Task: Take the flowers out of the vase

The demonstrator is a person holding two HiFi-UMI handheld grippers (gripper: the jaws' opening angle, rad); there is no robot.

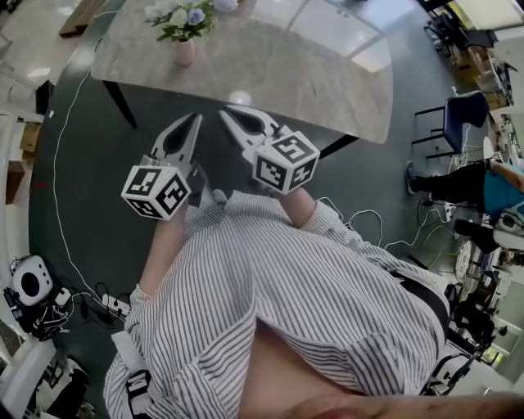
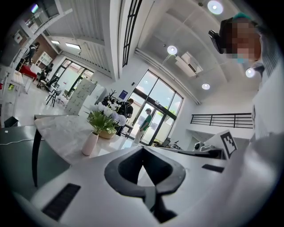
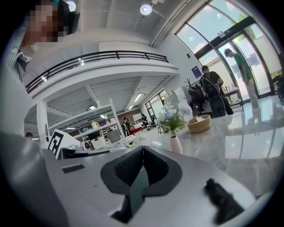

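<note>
White and pale blue flowers (image 1: 184, 18) with green leaves, upright in a slim pink vase (image 1: 185, 52). Stand near the far left corner of the grey marbled table (image 1: 270, 74), well apart from both grippers. Look light and soft: thin stems and loose heads, likely to crush or shed under a hard squeeze; real or artificial, cannot tell. Probably best to take hold on the bunched stems just above the vase's mouth, not on the blooms, and to lift straight up. Vase itself narrow, small-footed and smooth, seemingly ceramic: judged easy to tip or to drag up along with the stems, so likely needs steadying round its body with the other pair of jaws. Just behind the vase, a shallow wooden bowl (image 3: 199, 124), near enough to mind. Left gripper (image 1: 195, 123) and right gripper (image 1: 225, 114) side by side, short of the table's near edge, over the dark floor (image 1: 90, 180), pointing toward the table. Jaws of each fully together, tips meeting, nothing between them; must open before any grasp. Nearer the camera, the person's striped shirt (image 1: 270, 278); off to the right, a blue chair (image 1: 458, 114).
</note>
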